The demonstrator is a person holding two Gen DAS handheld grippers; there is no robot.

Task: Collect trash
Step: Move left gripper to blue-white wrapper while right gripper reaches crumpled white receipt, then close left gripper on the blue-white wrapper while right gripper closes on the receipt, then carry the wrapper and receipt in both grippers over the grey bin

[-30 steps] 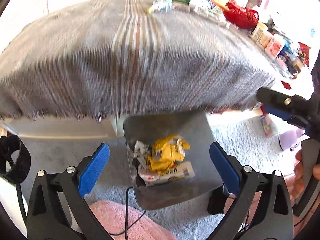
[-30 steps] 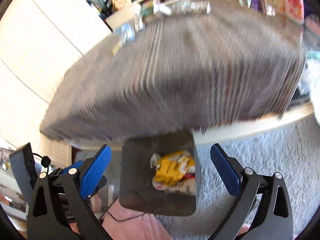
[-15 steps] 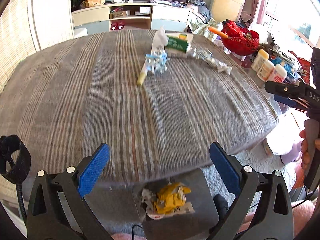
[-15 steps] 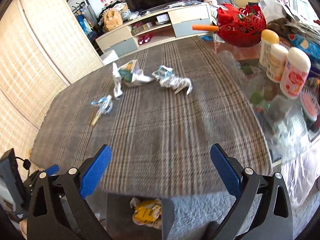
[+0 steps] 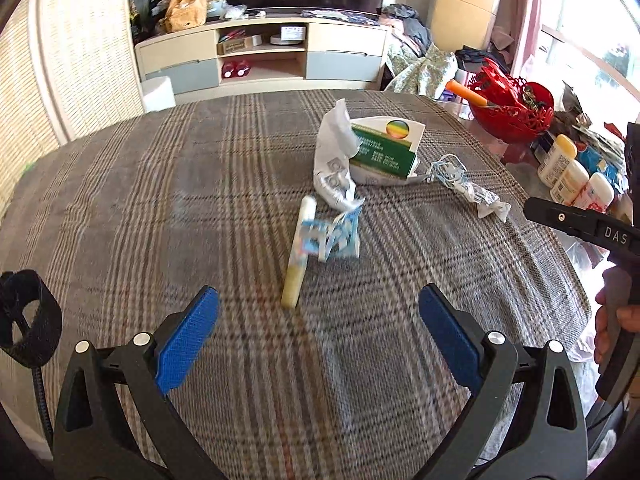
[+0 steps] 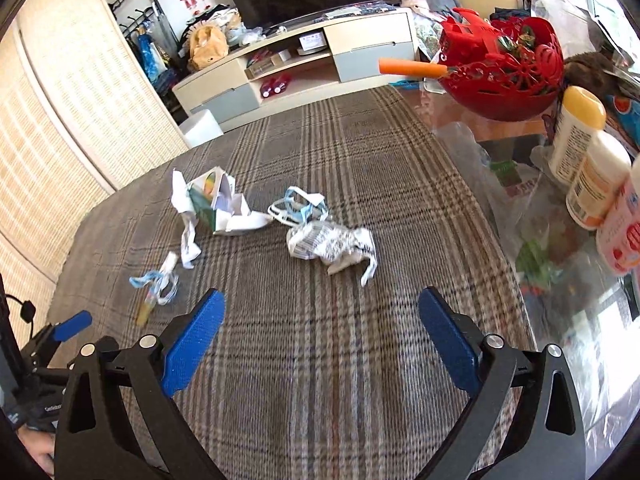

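Note:
Trash lies on the plaid tablecloth [image 5: 160, 200]. A yellowish tube with a blue-white wrapper [image 5: 304, 252] lies just ahead of my left gripper [image 5: 318, 340], which is open and empty. Behind it are a crumpled white paper [image 5: 334, 168] and a torn green-and-white carton [image 5: 386, 152]. A crumpled silvery wrapper [image 5: 468, 188] lies to the right. In the right wrist view my right gripper [image 6: 320, 344] is open and empty, above the cloth, with the silvery wrapper [image 6: 332, 244] ahead, the carton [image 6: 216, 204] and tube [image 6: 156, 288] to the left.
A red basket [image 6: 504, 68] with an orange handle sticking out, and several bottles [image 6: 580, 136], stand on the glass part of the table at the right. A TV cabinet [image 5: 260, 56] is beyond the table. A woven screen [image 6: 60, 120] is at left.
Both grippers have risen from over the trash bin below the table edge to above the tabletop and moved forward toward the trash. The bin is out of view now.

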